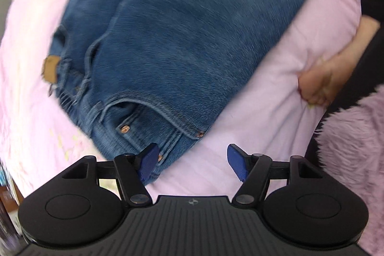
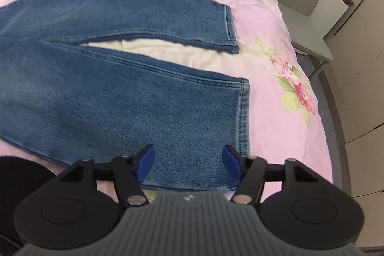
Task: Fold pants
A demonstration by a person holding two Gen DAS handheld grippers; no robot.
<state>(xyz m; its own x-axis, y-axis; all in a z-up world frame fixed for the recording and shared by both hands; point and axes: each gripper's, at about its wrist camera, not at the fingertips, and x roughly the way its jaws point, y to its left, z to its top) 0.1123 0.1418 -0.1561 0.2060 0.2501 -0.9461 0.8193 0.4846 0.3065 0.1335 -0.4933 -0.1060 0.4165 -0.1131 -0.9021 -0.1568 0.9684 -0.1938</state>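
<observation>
The left gripper (image 1: pixel 192 163) hangs with its jaws spread wide and nothing between them, just above the waistband corner of the jeans (image 1: pixel 172 40), which lie flat on the pink bedspread (image 1: pixel 252 136); their long axis runs from waistband on the left to hems on the right; the right gripper (image 2: pixel 189 166), equally wide and empty, sits over the near leg's hem (image 2: pixel 244 116), so each gripper looks nearest its own end.

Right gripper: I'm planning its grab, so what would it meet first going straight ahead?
Most likely the nearer jeans leg, near its hem; the open right gripper points onto that denim, though depth is unclear.
</observation>
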